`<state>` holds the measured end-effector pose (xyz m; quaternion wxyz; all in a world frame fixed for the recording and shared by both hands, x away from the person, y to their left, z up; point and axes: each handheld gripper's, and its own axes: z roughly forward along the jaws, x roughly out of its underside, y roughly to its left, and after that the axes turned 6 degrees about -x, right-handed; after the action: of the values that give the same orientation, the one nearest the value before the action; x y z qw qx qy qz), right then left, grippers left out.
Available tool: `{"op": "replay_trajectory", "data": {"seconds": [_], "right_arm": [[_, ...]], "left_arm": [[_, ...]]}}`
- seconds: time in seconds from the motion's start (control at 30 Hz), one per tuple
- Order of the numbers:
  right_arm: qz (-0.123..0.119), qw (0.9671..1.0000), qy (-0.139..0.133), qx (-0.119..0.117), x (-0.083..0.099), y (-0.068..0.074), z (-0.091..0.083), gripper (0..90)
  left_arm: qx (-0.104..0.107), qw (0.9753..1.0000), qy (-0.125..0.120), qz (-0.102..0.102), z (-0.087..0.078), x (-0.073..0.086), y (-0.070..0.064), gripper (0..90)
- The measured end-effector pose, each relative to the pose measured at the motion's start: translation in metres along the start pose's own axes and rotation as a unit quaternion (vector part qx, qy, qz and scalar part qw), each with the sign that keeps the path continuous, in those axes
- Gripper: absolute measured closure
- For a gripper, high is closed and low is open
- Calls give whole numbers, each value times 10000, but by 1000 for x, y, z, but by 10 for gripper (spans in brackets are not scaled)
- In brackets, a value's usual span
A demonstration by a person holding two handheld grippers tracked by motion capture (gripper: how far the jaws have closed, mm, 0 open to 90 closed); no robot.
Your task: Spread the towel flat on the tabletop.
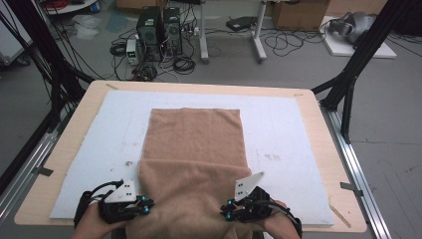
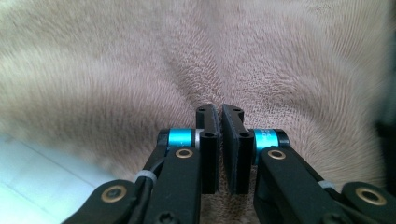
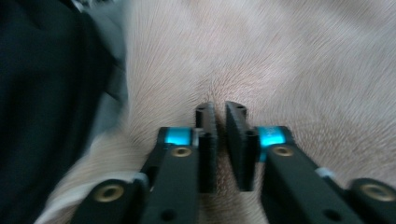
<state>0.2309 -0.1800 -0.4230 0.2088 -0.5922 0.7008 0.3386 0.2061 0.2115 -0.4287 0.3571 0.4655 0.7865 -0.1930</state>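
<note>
A tan, fuzzy terry-cloth towel (image 1: 195, 149) lies on a pale blue-white foam sheet (image 1: 278, 129) that covers most of the light wooden tabletop (image 1: 326, 144). The far part of the towel lies flat as a rectangle near the middle of the sheet; its near part is raised into a soft ridge and drapes toward the person's edge of the tabletop, between the two hands.

The left claw (image 1: 148, 205) sits at the towel's near left edge, pointing inward at the cloth. In the left gripper view, the left claw (image 2: 220, 114) has its jaws drawn close, with just a narrow slit between them, and the tan pile bunches into a crease that runs right into that slit, so the left claw pinches a fold of the towel (image 2: 140, 70).

The right claw (image 1: 225, 211) sits at the towel's near right edge, also pointing inward. In the right gripper view, the right claw (image 3: 220, 112) likewise stands narrow, its jaw tips pressed into the towel (image 3: 289, 60) where the nap gathers to a pucker; it appears to grip the cloth there. A dark blurred mass lies at the left of that view.
</note>
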Motion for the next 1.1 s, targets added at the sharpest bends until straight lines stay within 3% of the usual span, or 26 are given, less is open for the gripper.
{"op": "replay_trajectory", "data": {"seconds": [0.07,0.1,0.2,0.3,0.47,0.57,0.6,0.7,0.83,0.93,1.1], "right_arm": [[5,9997,-227,133,-4,1,-10,704],[22,9991,-271,319,-6,-1,-15,669],[86,9964,-233,815,-14,-14,-22,613],[185,9952,-152,950,-16,-29,-20,592],[371,9954,153,872,-9,-47,1,593],[300,9951,119,939,-4,-47,9,679],[333,9950,112,933,-3,-46,9,749],[316,9962,114,800,-4,-42,10,828],[191,9983,125,545,-8,-31,12,815],[235,9988,-68,422,-9,-30,6,756],[374,9965,-166,735,-10,-37,-5,674]], "left_arm": [[-208,9997,-136,-56,-6,-3,2,739],[-311,9993,-195,-116,-7,-5,5,686],[-560,9977,-323,-182,-5,-12,17,631],[-696,9967,-294,-299,6,-16,29,611],[-631,9975,110,-297,27,-11,34,631],[-590,9979,54,-252,27,-7,31,757],[-568,9981,54,-244,26,-7,31,816],[-525,9984,79,-213,23,-6,31,858],[-455,9988,77,-157,11,0,27,861],[-443,9988,41,-188,4,4,26,844],[-595,9975,-97,-368,-2,4,31,703]]}}
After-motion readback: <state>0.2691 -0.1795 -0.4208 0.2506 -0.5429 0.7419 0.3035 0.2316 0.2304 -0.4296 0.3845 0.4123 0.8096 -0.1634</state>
